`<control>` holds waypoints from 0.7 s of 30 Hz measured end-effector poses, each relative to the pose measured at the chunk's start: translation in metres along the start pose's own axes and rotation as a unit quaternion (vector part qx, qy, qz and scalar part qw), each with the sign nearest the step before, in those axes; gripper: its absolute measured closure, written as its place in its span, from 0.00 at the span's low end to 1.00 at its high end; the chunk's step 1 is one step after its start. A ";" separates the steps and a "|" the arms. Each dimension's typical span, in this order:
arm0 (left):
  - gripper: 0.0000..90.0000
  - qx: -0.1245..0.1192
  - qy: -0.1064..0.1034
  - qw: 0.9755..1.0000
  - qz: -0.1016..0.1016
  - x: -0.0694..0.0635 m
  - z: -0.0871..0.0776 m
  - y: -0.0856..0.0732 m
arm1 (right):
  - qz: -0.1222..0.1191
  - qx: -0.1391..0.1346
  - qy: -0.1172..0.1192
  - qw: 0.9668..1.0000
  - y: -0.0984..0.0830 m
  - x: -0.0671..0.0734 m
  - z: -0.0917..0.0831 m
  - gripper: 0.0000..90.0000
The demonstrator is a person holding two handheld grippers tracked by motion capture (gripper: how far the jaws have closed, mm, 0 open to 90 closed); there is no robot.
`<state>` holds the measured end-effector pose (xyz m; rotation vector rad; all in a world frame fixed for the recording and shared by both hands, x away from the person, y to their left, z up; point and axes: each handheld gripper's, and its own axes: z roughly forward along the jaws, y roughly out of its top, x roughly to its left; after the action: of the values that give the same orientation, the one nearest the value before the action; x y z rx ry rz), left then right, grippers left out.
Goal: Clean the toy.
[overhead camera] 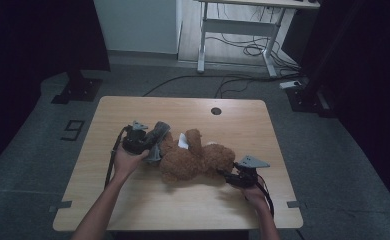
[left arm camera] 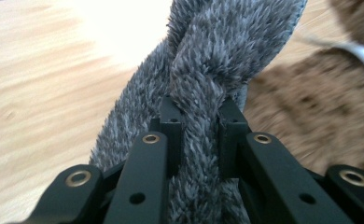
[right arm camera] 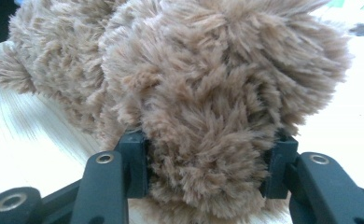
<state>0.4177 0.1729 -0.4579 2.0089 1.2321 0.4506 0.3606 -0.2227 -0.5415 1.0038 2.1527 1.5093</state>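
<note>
While both fingers pinch grey fur (left arm camera: 217, 60) and teddy (overhead camera: 193, 160), bare table (overhead camera: 183, 210) surrounds them.

Brown teddy bear (overhead camera: 193, 160); grey plush cloth (left arm camera: 208, 84); black tongs.

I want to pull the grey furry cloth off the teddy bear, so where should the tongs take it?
Grip the grey furry cloth at its bunched fold, from the bear's left: there the pile gathers into a narrow ridge, where the left tongs already pinch.
</note>
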 end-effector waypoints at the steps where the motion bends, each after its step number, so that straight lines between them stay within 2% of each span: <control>1: 0.85 0.005 0.004 1.000 -0.002 0.003 0.000 -0.003 | 0.000 0.000 0.000 1.000 0.000 0.000 0.000 0.53; 4: 0.85 0.013 0.008 1.000 -0.006 0.008 0.001 -0.008 | 0.000 0.002 0.000 1.000 0.000 0.000 0.000 0.53; 7: 0.85 -0.011 -0.019 1.000 -0.016 0.006 -0.007 -0.007 | 0.000 0.003 0.000 1.000 0.000 -0.001 -0.001 0.53; 9: 0.85 -0.024 -0.031 0.999 -0.015 0.000 -0.013 -0.004 | 0.000 0.003 0.001 1.000 0.000 -0.002 -0.001 0.53; 12: 0.85 -0.044 -0.045 0.998 0.001 -0.016 -0.023 0.005 | 0.000 0.003 0.000 1.000 -0.001 -0.001 -0.001 0.53; 13: 0.85 -0.057 -0.052 0.997 0.013 -0.025 -0.029 0.009 | 0.000 0.002 0.000 1.000 -0.001 -0.001 -0.001 0.53; 16: 0.85 -0.075 -0.076 0.993 0.044 -0.050 -0.037 0.019 | 0.002 0.002 -0.001 1.000 -0.001 -0.001 -0.001 0.53; 19: 0.85 -0.072 -0.088 0.991 0.070 -0.073 -0.032 0.026 | 0.002 0.001 -0.001 1.000 -0.001 -0.001 -0.001 0.53; 21: 0.85 -0.058 -0.094 0.991 0.075 -0.084 -0.021 0.029 | 0.002 0.002 -0.001 1.000 -0.001 -0.001 -0.001 0.53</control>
<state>0.3821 0.0993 -0.4165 2.0010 0.9235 0.3852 0.3607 -0.2239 -0.5420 1.0121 2.1533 1.5066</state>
